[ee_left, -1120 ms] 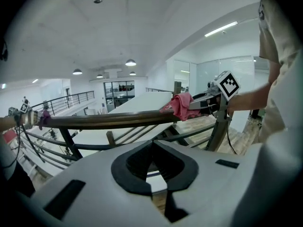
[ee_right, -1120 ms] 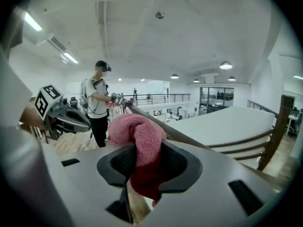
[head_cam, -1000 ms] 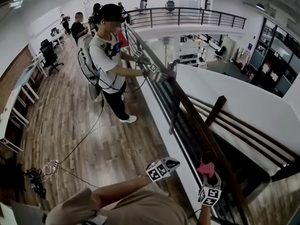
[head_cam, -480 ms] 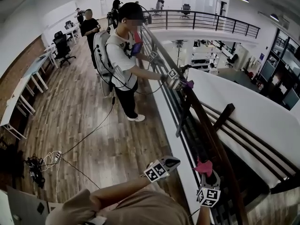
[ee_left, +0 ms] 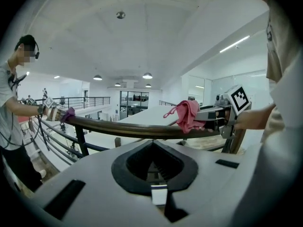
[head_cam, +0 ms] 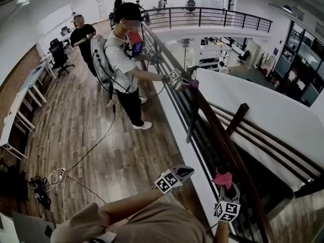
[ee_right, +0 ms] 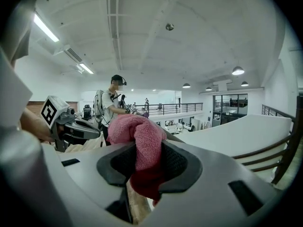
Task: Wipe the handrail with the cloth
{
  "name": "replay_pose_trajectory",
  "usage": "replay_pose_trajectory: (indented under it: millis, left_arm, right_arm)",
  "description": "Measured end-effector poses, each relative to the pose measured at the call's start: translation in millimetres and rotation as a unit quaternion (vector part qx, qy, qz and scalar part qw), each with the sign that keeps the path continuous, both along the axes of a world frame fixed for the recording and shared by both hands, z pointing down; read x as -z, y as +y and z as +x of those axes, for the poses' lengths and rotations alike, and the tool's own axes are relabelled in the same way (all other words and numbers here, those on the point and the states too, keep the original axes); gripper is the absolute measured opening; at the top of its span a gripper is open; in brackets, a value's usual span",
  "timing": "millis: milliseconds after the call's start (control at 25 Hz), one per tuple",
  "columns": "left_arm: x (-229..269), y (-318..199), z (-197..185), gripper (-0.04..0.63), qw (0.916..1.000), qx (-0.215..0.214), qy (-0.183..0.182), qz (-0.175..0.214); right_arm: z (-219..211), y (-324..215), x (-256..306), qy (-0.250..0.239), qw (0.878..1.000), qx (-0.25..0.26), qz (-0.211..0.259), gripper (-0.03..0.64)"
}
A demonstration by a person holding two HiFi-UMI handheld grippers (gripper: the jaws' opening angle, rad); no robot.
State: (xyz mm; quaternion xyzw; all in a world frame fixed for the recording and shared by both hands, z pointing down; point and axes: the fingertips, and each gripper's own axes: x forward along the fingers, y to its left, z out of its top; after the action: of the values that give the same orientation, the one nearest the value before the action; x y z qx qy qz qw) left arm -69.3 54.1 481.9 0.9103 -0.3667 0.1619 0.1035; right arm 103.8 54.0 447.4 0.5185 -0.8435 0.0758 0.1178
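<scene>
A dark brown wooden handrail (head_cam: 212, 130) runs from the far landing down toward me. My right gripper (head_cam: 226, 190) is shut on a bunched pink cloth (head_cam: 223, 178) that rests on top of the rail. In the right gripper view the cloth (ee_right: 139, 136) fills the space between the jaws of that gripper (ee_right: 142, 169). My left gripper (head_cam: 183, 174) hovers left of the rail, shut and holding nothing. The left gripper view looks along the handrail (ee_left: 123, 129) to the cloth (ee_left: 187, 115).
Another person (head_cam: 124, 59) stands farther up the rail and presses a purple cloth (head_cam: 194, 84) on it with two grippers. Cables (head_cam: 48, 181) lie on the wood floor. Desks (head_cam: 15, 110) line the left wall. Beyond the rail is a stairwell drop.
The other person has shifted a little along the rail. My right gripper and the pink cloth stay on the rail at almost the same spot; my left gripper has barely moved.
</scene>
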Motion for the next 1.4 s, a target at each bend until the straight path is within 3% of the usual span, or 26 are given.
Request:
replay_pose_trajectory:
  millis: [160,520,880,1400]
  left_arm:
    - [2.3,-7.7,13.3,0.017,0.9997,-0.007,0.024,-0.008]
    - [11.2,-17.3,49.0,0.017,0.9988,-0.030,0.033,-0.021]
    - [16.1,-25.8,67.2,0.017,0.9980,-0.040,0.043,-0.021]
    - [3.5,-52.3,48.1,0.017,0.9982,-0.033,0.039,-0.031]
  right_arm:
    - [15.9,6.8,-12.5,-0.005,1.000,-0.021,-0.009,0.138]
    - [56.8,10.0,-15.7,-0.016,0.998,-0.056,-0.016,0.138]
    - [62.2,-3.2,-15.5,-0.022,0.998,-0.060,-0.005,0.138]
    - [56.8,-26.3,-38.1,-0.010,0.998,-0.059,-0.026,0.138]
